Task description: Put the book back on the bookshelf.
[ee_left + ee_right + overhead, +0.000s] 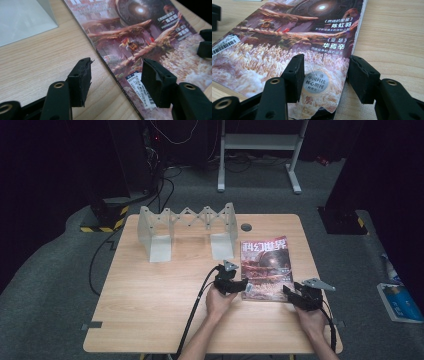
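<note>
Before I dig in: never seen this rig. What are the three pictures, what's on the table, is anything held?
No robot here: a person holds a two-jaw black gripper in each hand. The high view looks down on the light wooden table. The other two come from cameras riding on each gripper, looking along its jaws.

On the table lie a glossy magazine with a red-brown fantasy cover and a grey metal folding bookstand behind it.

The left gripper is open, straddling the magazine's spine edge near the barcode sticker. The right gripper is open around the near right corner, by a round silver sticker. Nothing is gripped.
</note>
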Demonstrator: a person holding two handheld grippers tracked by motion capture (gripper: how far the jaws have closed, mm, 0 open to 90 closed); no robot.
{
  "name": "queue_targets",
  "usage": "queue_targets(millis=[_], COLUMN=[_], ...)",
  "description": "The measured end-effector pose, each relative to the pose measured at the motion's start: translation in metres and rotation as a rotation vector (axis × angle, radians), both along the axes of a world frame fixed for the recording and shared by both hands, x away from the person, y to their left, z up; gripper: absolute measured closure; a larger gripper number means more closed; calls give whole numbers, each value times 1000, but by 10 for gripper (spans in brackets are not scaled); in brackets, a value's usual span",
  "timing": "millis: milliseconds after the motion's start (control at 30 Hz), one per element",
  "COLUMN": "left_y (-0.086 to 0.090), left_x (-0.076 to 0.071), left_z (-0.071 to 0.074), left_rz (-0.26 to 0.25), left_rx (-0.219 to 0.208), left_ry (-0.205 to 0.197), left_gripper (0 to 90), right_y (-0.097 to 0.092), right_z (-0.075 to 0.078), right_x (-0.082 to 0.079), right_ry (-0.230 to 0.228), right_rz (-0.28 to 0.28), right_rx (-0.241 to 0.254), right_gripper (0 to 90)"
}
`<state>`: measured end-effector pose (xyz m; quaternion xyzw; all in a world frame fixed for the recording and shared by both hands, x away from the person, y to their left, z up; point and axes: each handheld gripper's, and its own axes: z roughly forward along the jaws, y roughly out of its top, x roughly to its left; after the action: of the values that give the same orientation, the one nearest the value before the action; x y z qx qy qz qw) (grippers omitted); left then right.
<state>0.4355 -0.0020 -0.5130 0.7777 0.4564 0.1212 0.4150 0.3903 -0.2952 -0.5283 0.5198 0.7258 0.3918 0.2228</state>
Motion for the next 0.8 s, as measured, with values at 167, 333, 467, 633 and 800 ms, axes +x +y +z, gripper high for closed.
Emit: queue_targets(millis=[167,333,467,633,800], left_y=[-9,-11,-16,-21,-24], left_x=[7,16,23,26,27], left_z=[-2,-6,-8,-9,-11], left_rz=[0,31,30,45,49], left_rx=[4,-12,14,7,35], left_ry=[11,17,20,6,-27], left_gripper=[410,409,407,407,414], right_y=[0,1,1,1,1], right_z=[0,0,0,0,0], right_x=[0,0,0,-1,0], right_ry=[1,3,0,10,14], right_rz=[1,10,13,23,48], right_rx=[0,3,3,11,22], right_gripper=[478,479,480,484,490])
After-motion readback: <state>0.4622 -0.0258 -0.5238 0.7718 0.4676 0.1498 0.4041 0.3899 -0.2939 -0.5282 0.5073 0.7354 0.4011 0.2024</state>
